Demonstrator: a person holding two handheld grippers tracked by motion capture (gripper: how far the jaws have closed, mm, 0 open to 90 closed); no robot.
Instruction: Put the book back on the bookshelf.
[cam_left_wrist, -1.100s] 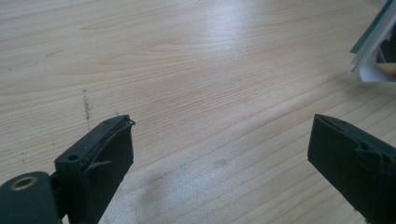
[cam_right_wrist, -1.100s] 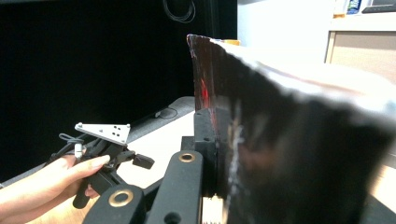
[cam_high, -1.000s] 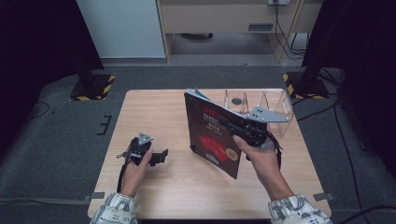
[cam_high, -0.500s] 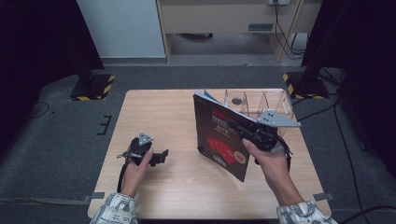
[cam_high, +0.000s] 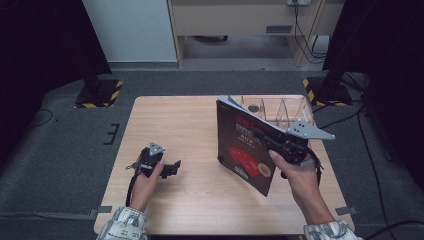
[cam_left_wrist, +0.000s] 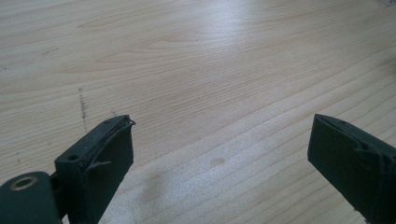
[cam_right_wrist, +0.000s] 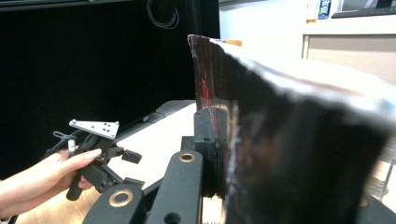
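Black-and-red book (cam_high: 244, 145) stands clamped in the right hand-held gripper (cam_high: 265, 136) at frame centre-right; left hand-held gripper (cam_high: 172, 167) rests agape on the table (cam_high: 190, 120).

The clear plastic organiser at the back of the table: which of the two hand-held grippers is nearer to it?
Right. The right gripper, clamped on a dark book, is just in front of the clear organiser. The left gripper rests open, far across the table.
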